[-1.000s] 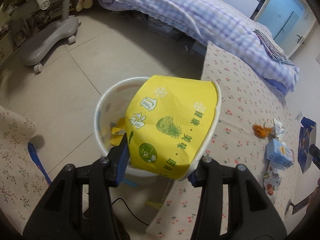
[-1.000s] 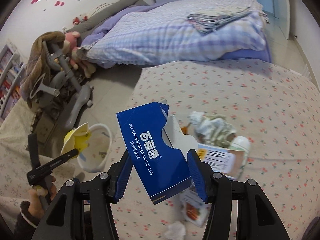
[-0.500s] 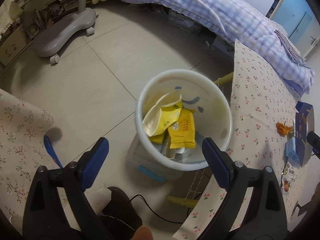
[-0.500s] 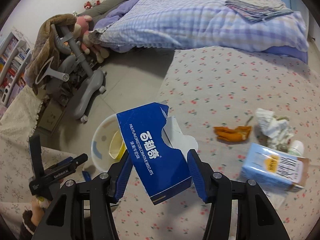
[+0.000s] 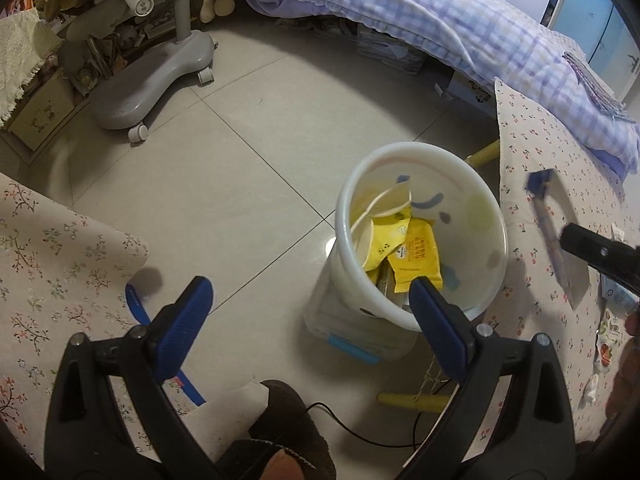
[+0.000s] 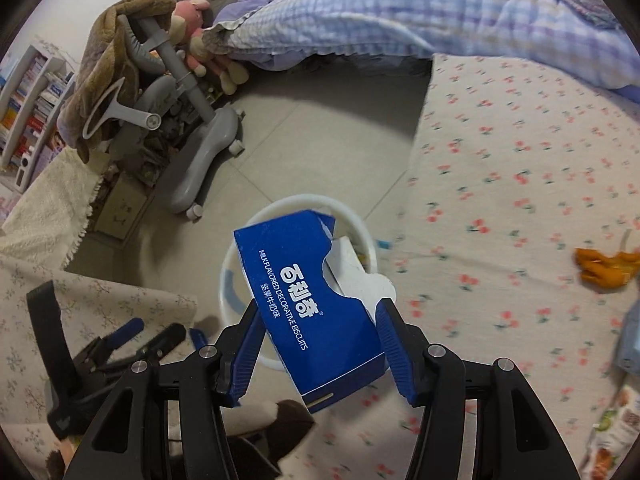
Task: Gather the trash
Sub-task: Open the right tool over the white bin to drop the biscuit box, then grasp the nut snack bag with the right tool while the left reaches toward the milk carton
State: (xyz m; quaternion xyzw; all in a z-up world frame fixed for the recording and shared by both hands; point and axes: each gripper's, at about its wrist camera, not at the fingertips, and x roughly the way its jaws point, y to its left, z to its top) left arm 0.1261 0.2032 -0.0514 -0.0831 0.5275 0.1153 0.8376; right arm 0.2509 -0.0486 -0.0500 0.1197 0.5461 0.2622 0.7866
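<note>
Two grippers are seen around one landmark, the round white plastic waste bin standing on the grey tiled floor just beside the edge of the cherry-print covered table. The left gripper is held above and to the near side of the bin with its blue-padded fingers spread wide apart and nothing between them; it is judged to be kept clear so that the mouth of the bin is left free. Inside the bin, yellow snack wrappers and a crumpled yellow paper cup are already lodged. The right gripper is clamped on a torn-open blue cardboard biscuit box, pinched across its lower end so that the ragged open top is carried forward, and the box is held almost directly over the bin's rim. More rubbish is left on the table, well apart from the bin: an orange peel scrap and a pale blue carton at the far side. By judgement, the box is about to be released into the bin; a slight shift toward the bin's centre would be needed, lest the box catch on the rim.
</note>
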